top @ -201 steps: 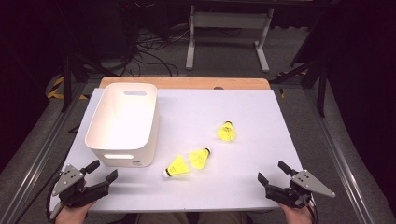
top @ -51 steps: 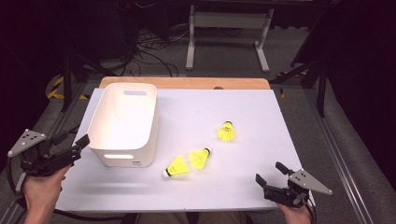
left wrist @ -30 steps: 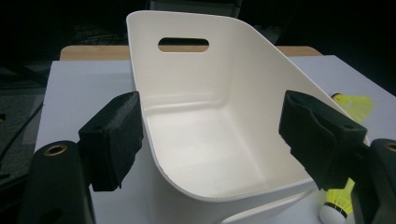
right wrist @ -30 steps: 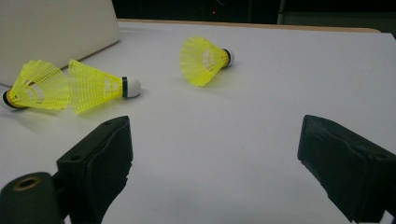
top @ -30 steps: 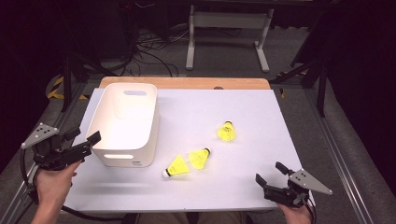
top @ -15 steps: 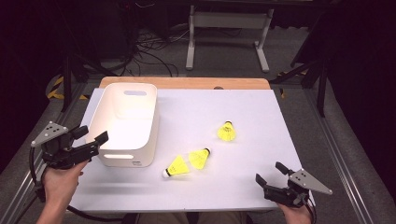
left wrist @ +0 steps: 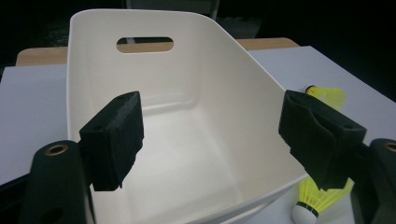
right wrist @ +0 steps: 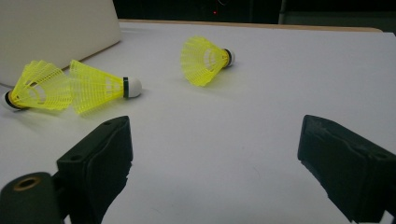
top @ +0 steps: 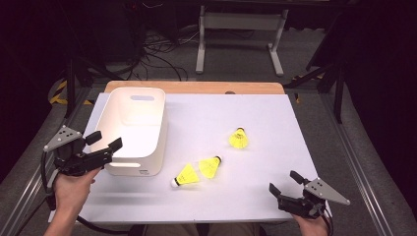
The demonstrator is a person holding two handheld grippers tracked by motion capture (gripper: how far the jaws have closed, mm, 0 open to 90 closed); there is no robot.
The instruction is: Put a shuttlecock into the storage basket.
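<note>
Left edge: dark floor with a metal rail and yellow-black hazard tape [top: 60, 91] beside the table.

Left gripper [top: 105, 141], black two-jaw tool held in a hand [top: 71, 186]: jaws spread wide, gripping nothing, poised at the near left corner of the bin.

White plastic rectangular bin [top: 142, 142] with a slot handle in its far wall: stands upright on the table's left half, nothing seen inside.

White matte table top [top: 265, 118] with a wooden strip [top: 196, 87] along its far edge.

Three yellow feather-skirted shuttlecocks with white cork tips, all lying on the sheet: first [top: 184, 176] just right of the bin's near corner; second [top: 210, 166] touching or nearly touching it; third [top: 239, 138] apart, farther right and back.

Right gripper [top: 286, 183]: jaws spread, empty, low at the near right edge, well apart from the shuttlecocks.

Background: grey metal stand [top: 241, 29], black cables [top: 152, 49], dark room.
</note>
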